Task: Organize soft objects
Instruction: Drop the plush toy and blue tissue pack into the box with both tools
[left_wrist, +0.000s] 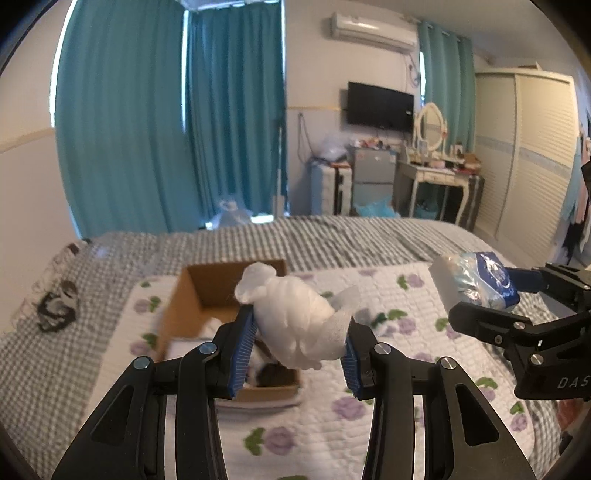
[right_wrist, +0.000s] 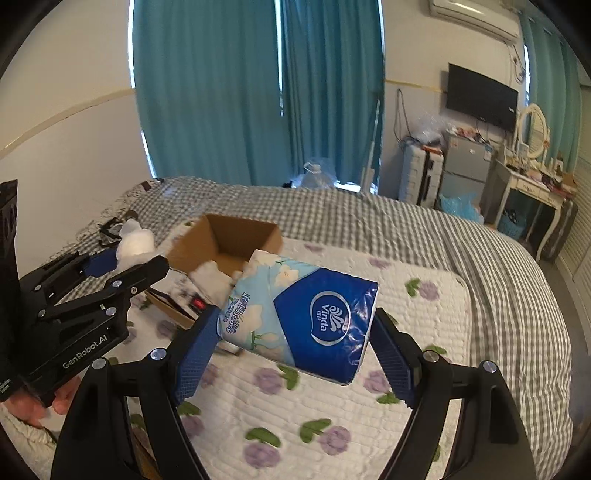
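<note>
My left claw grips a white wad of soft stuff between its 2 blue pads. The wad bulges up and out past the pads, knotted at the top, a thin tail trailing right. It hangs over the near end of the box, above the quilt. From the right wrist view the same claw shows at far left with the white wad poking from its tip, beside the box's left flap.

My right claw grips a tissue pack, blue and pale blue with white flowers, "Vinda" printed on the dark panel. The pack sits crosswise between both pads, tilted, its pale end pointing toward the box. It is held in the air over the quilt, just short of the box's near edge. In the left view the pack shows at right, in the right claw, well apart from the wad.

The box is open cardboard, flaps up, standing on the flowered quilt. White soft things already lie inside it; beyond that I can't make out the contents. Something with a red switch sits at its near side.

The quilt lies on a bed with a grey checked cover. A dark tangled thing rests on the cover, left of the box.
</note>
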